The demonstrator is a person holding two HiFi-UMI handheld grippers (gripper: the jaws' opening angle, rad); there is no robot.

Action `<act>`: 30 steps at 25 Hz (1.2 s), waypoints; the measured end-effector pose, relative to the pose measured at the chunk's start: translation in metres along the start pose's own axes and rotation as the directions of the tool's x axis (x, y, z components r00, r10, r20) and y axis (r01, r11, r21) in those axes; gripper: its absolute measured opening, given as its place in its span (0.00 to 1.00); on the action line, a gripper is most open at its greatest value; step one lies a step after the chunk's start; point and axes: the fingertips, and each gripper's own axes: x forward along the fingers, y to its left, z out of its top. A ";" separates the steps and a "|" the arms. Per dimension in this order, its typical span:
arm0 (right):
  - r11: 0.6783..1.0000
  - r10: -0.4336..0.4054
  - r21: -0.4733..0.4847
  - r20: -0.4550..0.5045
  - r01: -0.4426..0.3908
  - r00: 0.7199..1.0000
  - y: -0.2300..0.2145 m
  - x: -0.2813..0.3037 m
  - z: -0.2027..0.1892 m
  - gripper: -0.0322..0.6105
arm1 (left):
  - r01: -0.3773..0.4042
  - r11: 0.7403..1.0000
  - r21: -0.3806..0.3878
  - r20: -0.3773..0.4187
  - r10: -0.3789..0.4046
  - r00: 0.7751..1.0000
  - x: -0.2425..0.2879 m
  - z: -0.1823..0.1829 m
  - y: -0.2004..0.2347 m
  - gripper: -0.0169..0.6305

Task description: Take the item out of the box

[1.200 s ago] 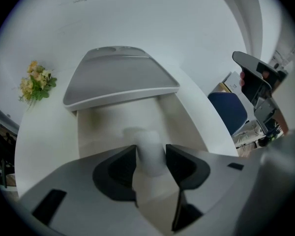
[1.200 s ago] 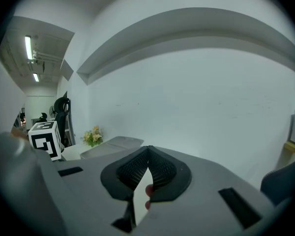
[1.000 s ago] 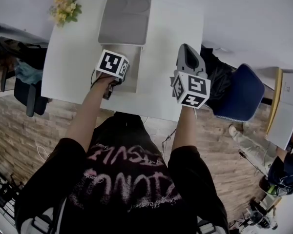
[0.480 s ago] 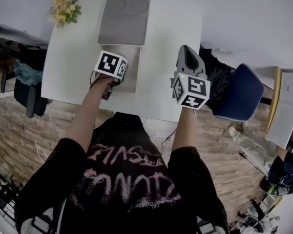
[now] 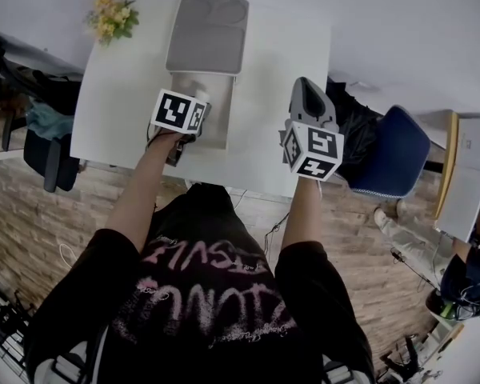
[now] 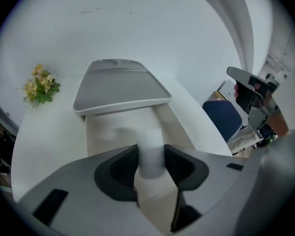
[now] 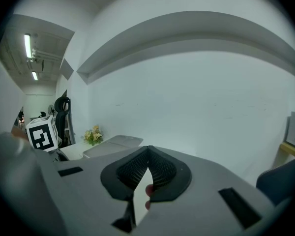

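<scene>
**Left gripper clamps the item at the box**
The left gripper's (image 6: 151,159) jaws have just been closing, and its pads now press both sides of the white item (image 6: 150,141) over the box's (image 5: 218,130) inside, so lifting out looks next. The right gripper (image 7: 146,173), pads together and empty, hangs right of the box.

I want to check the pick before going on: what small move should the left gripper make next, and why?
Probably lift straight up. The left gripper has just been closing its jaws, which now press both sides of the white cylinder over the open box; the lid lies tilted back behind it, so the way up looks free.
</scene>
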 end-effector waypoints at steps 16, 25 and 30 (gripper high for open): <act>1.000 -0.003 -0.009 0.039 0.004 0.999 0.029 -0.028 0.017 0.07 | 0.026 0.998 0.050 0.235 -0.037 0.971 -0.057 0.011 -0.006 0.29; 1.000 -0.006 -0.023 0.056 0.007 0.998 0.042 -0.045 0.028 0.07 | 0.006 0.996 0.089 0.369 -0.039 0.929 -0.101 0.024 -0.009 0.29; 0.999 -0.003 -0.036 0.064 0.005 0.998 0.050 -0.051 0.033 0.07 | -0.014 0.993 0.117 0.465 -0.042 0.884 -0.129 0.033 -0.010 0.29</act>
